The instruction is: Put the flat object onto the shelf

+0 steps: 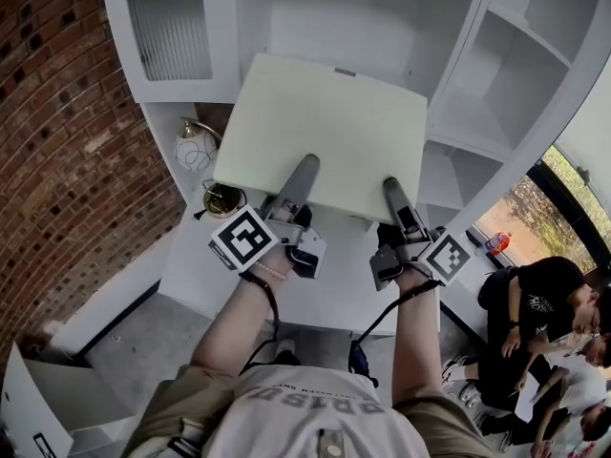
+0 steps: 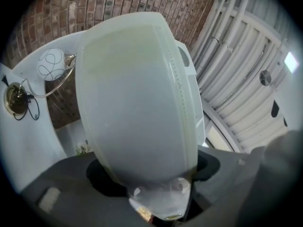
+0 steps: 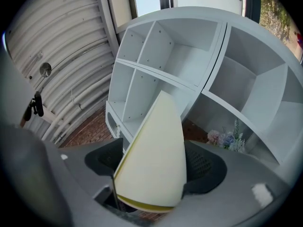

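Observation:
A flat pale cream board is held up, tilted, in front of the white shelf unit. My left gripper is shut on the board's near edge toward the left, and my right gripper is shut on the same edge toward the right. The left gripper view shows the board rising from between the jaws of the left gripper and filling the middle of the picture. Seen edge-on in the right gripper view, the board sits between the jaws of the right gripper, with open shelf compartments behind it.
A brick wall stands at the left. A white globe lamp and a brass object sit on the low white counter beneath the board. Flowers stand in a lower compartment. People sit at the right.

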A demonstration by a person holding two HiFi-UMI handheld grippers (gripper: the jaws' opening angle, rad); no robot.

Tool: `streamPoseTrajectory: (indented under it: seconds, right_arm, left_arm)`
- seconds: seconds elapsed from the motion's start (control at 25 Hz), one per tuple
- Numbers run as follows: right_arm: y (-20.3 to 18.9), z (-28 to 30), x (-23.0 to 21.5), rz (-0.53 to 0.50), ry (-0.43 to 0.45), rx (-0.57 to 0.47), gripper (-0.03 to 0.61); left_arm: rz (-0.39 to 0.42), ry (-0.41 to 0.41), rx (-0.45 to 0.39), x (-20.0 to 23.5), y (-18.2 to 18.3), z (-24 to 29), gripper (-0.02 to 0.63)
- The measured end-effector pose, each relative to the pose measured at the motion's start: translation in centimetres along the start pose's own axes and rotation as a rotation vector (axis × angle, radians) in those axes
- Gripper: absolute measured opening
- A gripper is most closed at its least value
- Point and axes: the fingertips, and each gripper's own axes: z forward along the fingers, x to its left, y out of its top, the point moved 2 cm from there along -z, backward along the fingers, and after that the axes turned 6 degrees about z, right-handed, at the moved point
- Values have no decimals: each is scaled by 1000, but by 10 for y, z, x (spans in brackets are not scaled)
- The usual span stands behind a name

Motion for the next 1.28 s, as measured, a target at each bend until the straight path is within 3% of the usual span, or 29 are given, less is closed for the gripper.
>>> streamPoseTrajectory:
  seconds: [0.8, 1.28]
  right_arm:
    - [24, 38, -41, 47, -132, -51, 399]
    - [40, 43, -44, 95, -254, -157, 376]
  left_arm:
    - [-25, 12, 80, 37, 5, 57, 379]
    - [87, -117, 185, 36, -6, 63, 440]
